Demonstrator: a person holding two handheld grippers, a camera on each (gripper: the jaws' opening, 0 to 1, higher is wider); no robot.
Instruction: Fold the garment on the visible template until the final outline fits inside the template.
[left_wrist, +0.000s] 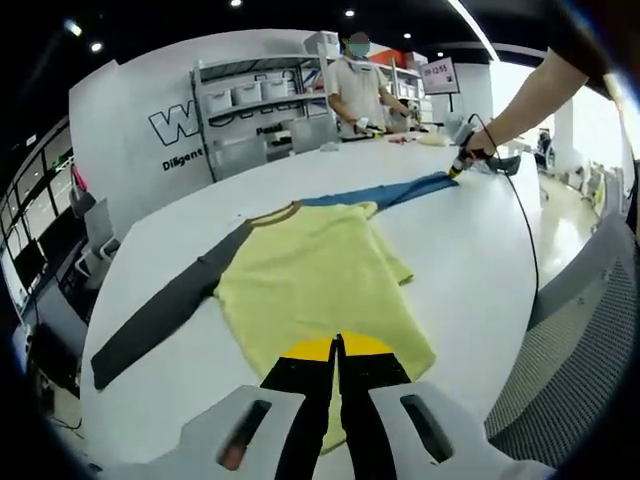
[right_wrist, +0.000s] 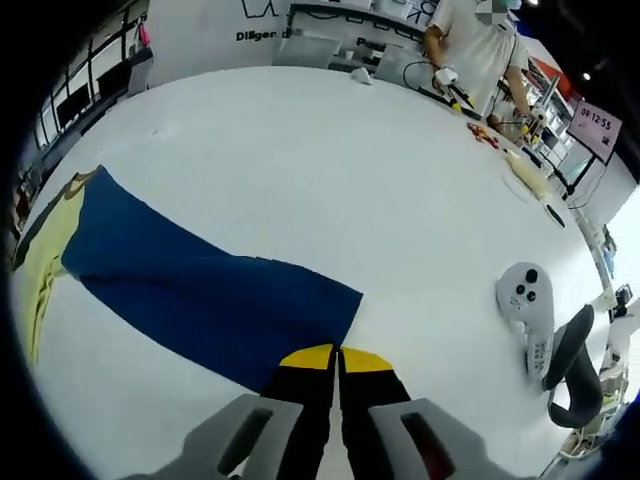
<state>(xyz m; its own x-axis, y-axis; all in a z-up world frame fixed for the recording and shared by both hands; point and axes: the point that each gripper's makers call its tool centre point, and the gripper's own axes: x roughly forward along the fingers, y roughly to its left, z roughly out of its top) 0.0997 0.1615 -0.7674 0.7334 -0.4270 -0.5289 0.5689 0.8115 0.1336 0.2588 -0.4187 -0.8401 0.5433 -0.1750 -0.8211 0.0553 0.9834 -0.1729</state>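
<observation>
On the white table (left_wrist: 470, 260), garment (left_wrist: 320, 285) hem and blue sleeve (right_wrist: 200, 295) edges hidden under 2 clamped hand-held grippers.

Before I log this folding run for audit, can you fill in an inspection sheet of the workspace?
Surface: white table, no template outline that I can make out.
Job's things: long-sleeved shirt lying flat, yellow body, grey sleeve stretched out, blue sleeve stretched out.
Clutter: white handheld controller beside the blue sleeve's end; small tools at the far edge.
Grippers: left tongs shut at the shirt hem; right tongs shut at the blue cuff.
Cables: black cable trailing from the right tongs.
Surroundings: shelving, a person at the far edge.
</observation>
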